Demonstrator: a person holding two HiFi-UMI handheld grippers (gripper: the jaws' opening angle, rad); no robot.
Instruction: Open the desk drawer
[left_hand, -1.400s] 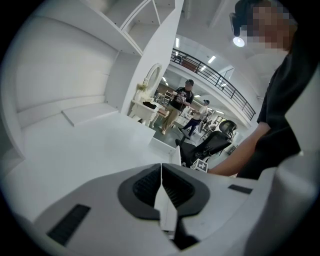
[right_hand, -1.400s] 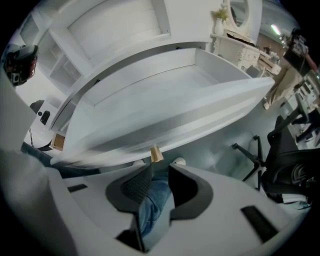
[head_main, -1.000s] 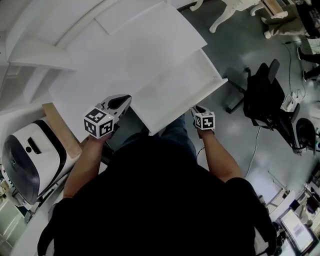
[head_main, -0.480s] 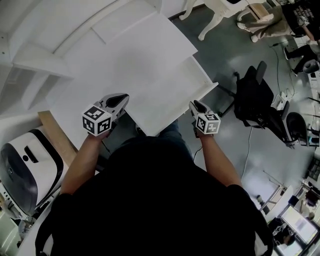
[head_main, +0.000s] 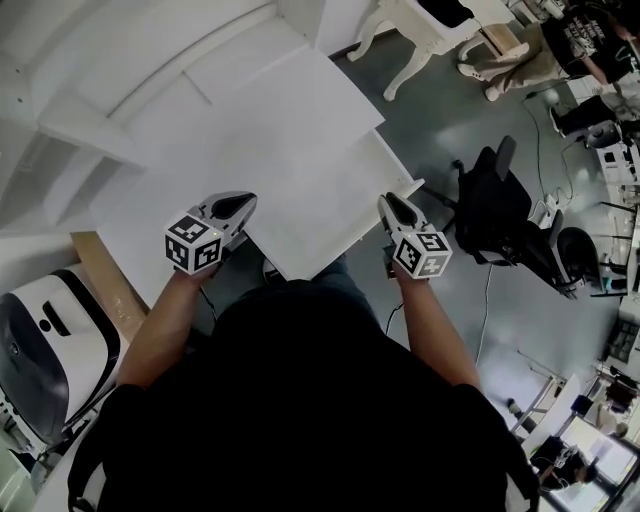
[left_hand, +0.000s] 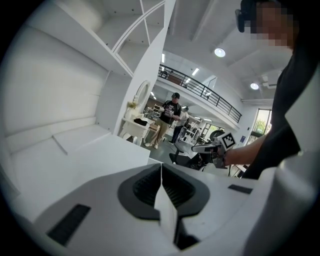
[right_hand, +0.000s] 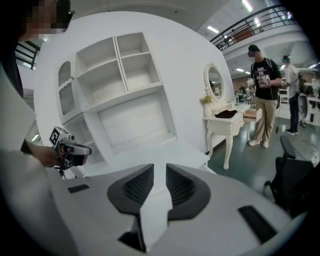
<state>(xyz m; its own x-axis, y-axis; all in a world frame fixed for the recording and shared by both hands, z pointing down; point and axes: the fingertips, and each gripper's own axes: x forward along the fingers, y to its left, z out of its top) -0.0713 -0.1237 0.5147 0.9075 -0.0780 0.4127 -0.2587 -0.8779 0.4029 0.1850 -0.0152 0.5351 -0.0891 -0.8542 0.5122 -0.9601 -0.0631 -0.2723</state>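
The white desk has its drawer pulled out toward me, its shallow white tray showing. My left gripper hovers over the desk's near left edge, beside the drawer; in the left gripper view its pads meet with nothing between them. My right gripper hangs in the air by the drawer's front right corner, touching nothing. Its jaws have just been closing and still stand slightly apart, with nothing between them. Each gripper shows in the other's view: the right gripper, the left gripper.
A black office chair stands on the grey floor right of the drawer. A white machine and a wooden board sit at the left. White shelves rise behind the desk. A white dressing table and a person stand beyond.
My right gripper has risen from below the drawer's front right corner to a spot level with it, and shows larger. The left gripper has lifted slightly. The drawer stays pulled out.
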